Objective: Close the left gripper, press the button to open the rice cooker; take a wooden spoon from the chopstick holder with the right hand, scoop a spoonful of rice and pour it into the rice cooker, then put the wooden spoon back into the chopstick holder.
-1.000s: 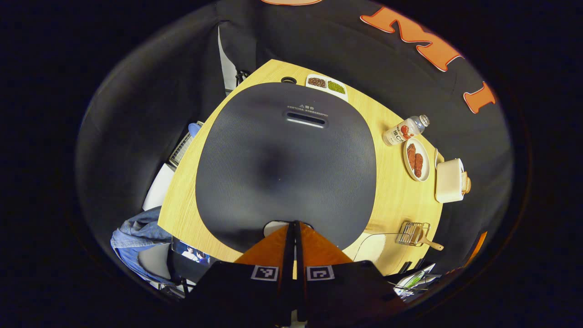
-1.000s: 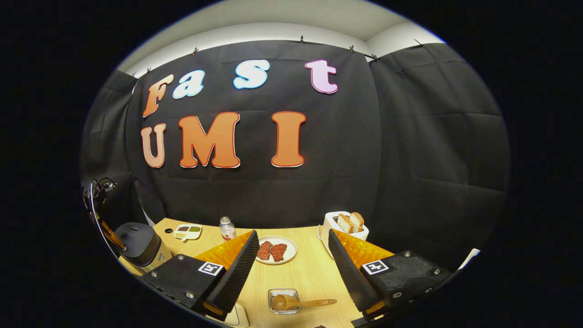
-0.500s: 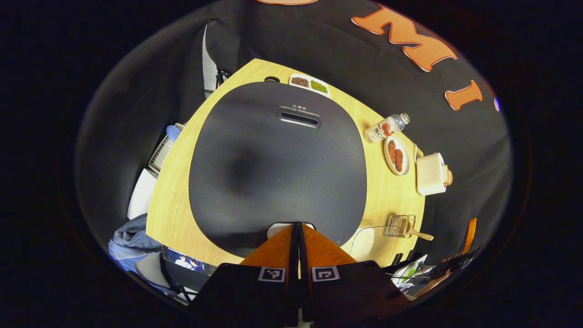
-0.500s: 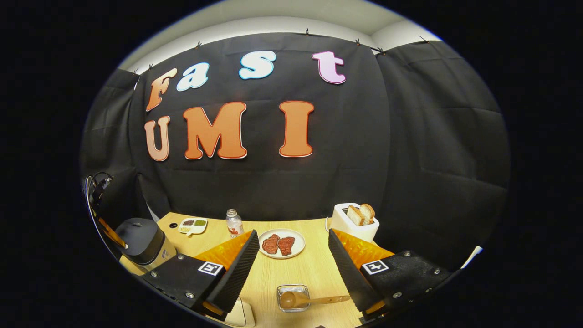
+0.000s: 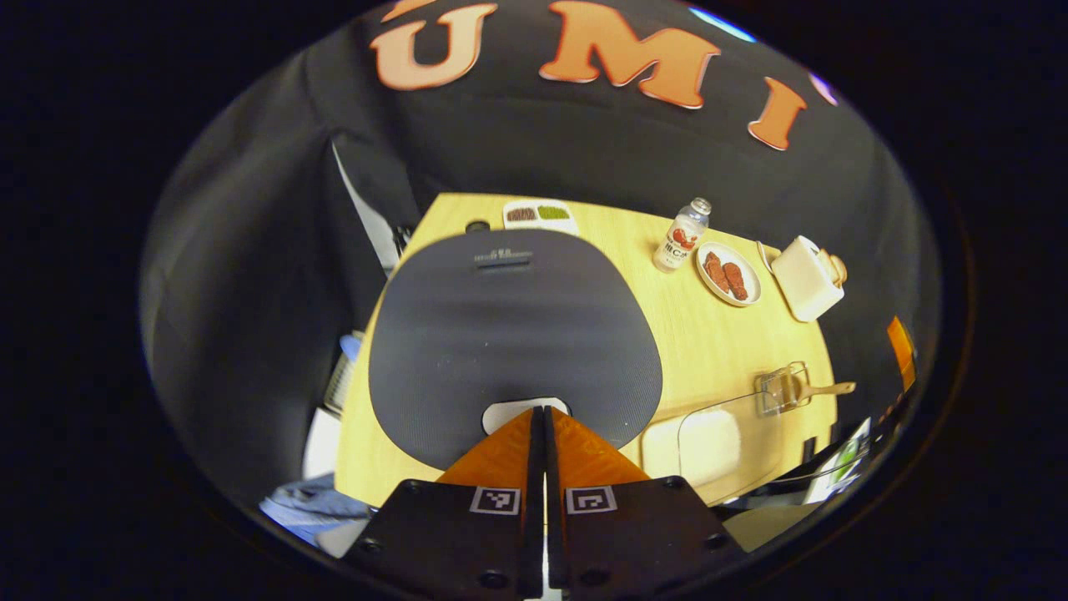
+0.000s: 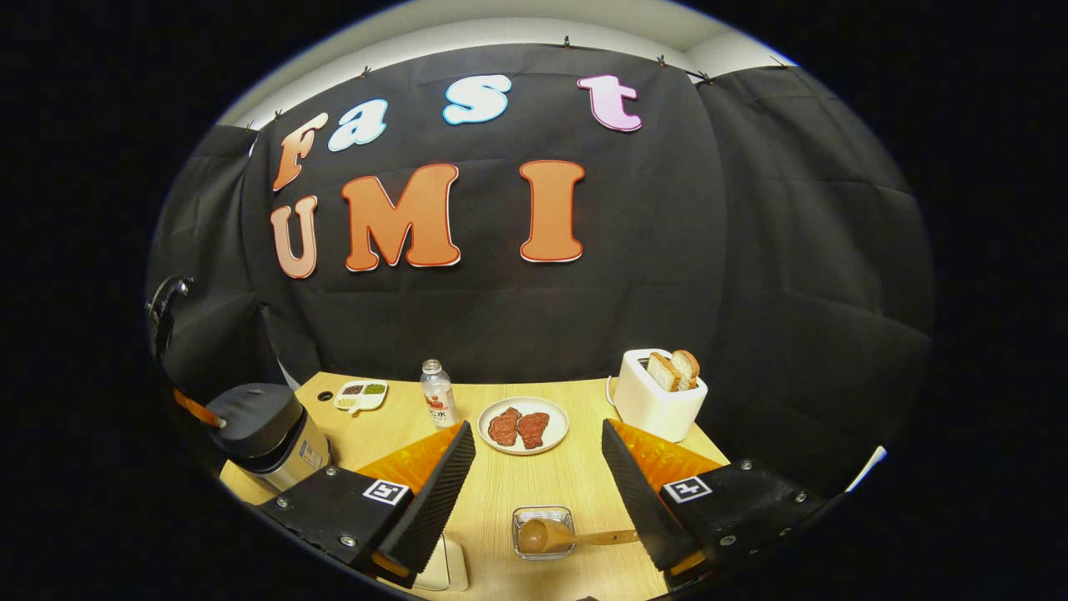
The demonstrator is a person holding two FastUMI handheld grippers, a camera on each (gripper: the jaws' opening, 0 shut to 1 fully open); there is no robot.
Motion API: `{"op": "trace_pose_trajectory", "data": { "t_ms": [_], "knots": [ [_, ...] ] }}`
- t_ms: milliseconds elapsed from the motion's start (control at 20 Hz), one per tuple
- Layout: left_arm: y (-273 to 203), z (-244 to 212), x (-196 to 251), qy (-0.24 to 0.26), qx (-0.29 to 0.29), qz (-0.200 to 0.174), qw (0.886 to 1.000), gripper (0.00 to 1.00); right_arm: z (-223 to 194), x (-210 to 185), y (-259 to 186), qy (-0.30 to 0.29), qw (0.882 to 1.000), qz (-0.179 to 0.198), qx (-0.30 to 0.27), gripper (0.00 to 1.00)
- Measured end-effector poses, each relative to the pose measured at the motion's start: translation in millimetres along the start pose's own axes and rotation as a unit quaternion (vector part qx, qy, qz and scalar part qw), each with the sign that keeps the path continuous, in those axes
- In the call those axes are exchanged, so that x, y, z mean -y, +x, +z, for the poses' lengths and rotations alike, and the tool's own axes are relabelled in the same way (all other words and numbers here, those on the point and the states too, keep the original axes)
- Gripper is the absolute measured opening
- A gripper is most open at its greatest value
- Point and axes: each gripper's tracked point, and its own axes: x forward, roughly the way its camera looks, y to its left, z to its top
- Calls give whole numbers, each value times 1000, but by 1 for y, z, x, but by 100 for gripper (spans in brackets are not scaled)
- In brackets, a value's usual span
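Here, in the left gripper view, the left gripper [image 5: 541,411] has its two fingers pressed flat together with nothing between them, the tips lying over the pale button [image 5: 524,412] at the near edge of the rice cooker [image 5: 513,334]; whether they touch it cannot be told. The cooker's dark ribbed lid is down, seen from above, standing at the left end of the wooden table [image 5: 734,342]. Beyond it lies a small divided dish [image 5: 539,215] of dark and green grains. To the right stand a bottle [image 5: 680,235], upright, a plate of meat [image 5: 727,273] just beside it, and a white toaster [image 5: 806,277] at the table's far right edge. Nearer the viewer, a clear container of rice [image 5: 709,441] sits just beside the cooker, and the chopstick holder [image 5: 778,391] lies farther right, with the wooden spoon [image 5: 822,389] resting across it, handle pointing right.

In the right gripper view, the right gripper [image 6: 538,455] is spread wide and holds nothing, hovering above the table; the holder [image 6: 542,532] and spoon [image 6: 576,537] lie between its fingers, bowl over the holder, handle reaching toward the right finger. The toaster [image 6: 659,396] there carries two slices of bread
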Motion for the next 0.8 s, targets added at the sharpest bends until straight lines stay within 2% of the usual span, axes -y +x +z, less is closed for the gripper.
{"op": "trace_pose_trajectory", "data": {
  "t_ms": [50, 100, 150, 200, 250, 450, 700, 750, 800],
  "knots": [
    [-5, 18, 0, 16, 33, 13, 999, 6, -5, -1, 1, -6, 1000, 3, -7, 95],
    [-11, 36, -5, 25, 68, 30, 997, 7, -9, -2, 1, -10, 1000, 7, -11, 95],
    [-19, 52, -7, 23, 104, 42, 993, 19, -13, -3, 1, -14, 1000, 11, -15, 95],
    [-28, 68, -12, 18, 134, 58, 989, 0, -17, -5, 1, -16, 1000, 15, -21, 95],
    [-37, 85, -20, 13, 164, 72, 984, 10, -20, -6, 2, -19, 999, 20, -24, 95],
    [-80, 122, -35, 20, 244, 126, 961, 10, -25, -2, 6, -31, 999, 25, -27, 95],
    [-148, 153, -20, 29, 348, 142, 926, 10, -33, 8, 9, -28, 999, 24, -36, 95],
    [-162, 152, -9, 32, 357, 135, 924, 12, -34, 9, 10, -26, 999, 23, -37, 95],
    [-169, 149, 2, 37, 365, 131, 921, 25, -35, 11, 11, -25, 999, 23, -38, 95]
  ]
}}
